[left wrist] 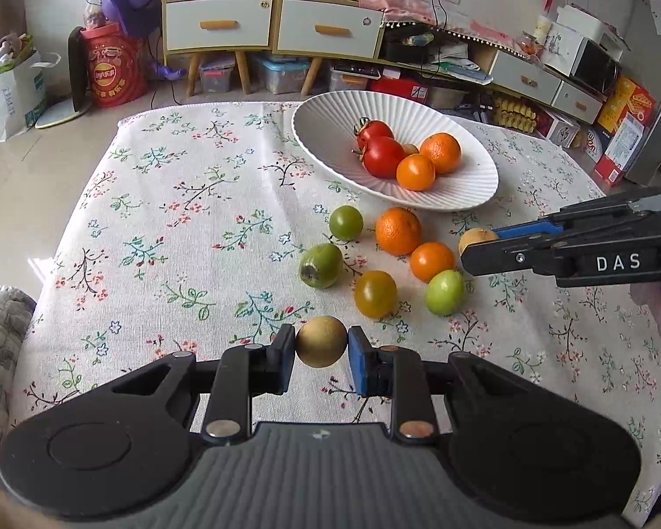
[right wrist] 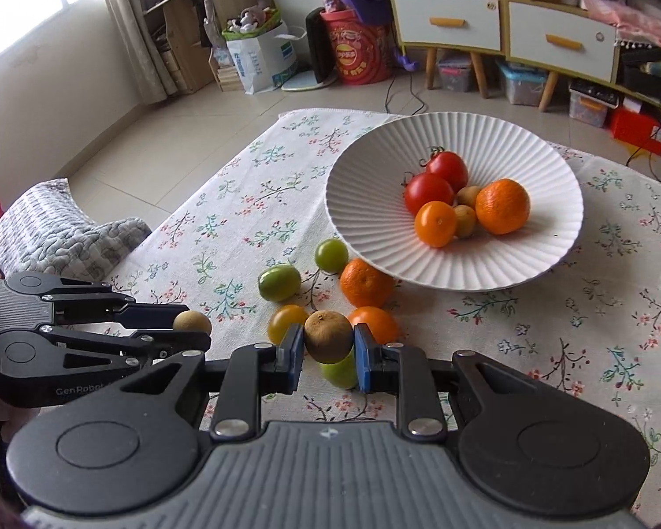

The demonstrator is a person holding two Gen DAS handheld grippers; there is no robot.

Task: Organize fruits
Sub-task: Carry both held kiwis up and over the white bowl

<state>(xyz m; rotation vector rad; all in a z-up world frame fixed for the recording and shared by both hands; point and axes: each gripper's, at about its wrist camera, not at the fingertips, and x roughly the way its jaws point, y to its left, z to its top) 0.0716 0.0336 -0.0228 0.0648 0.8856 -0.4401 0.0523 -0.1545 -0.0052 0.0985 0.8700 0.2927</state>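
A wide white ribbed ceramic bowl [left wrist: 476, 176] was seen at the far right of the surface, which was covered with a floral-printed cloth [left wrist: 176, 220]. Inside it, two red tomatoes [right wrist: 428, 193], two orange mandarins [right wrist: 502, 206] and two small brown fruits [right wrist: 464, 220] had already been gathered, so the task was judged to be partly done. A small round tan-brown fruit [left wrist: 321, 341] was clamped between the pads of the left gripper [left wrist: 321, 359] at the near edge, apparently raised off the cloth. A second brown, rough-skinned round fruit [right wrist: 328, 337] was pinched in the same way by the right gripper [right wrist: 328, 359], near the loose pile. Both were judged to be bound for the bowl. Left on the cloth, just in front of the bowl, were two more mandarins [left wrist: 398, 230], three green round fruits [left wrist: 320, 265] and one yellowish-green tomato [left wrist: 375, 293]. Six pieces therefore remained to be collected, besides the two held.
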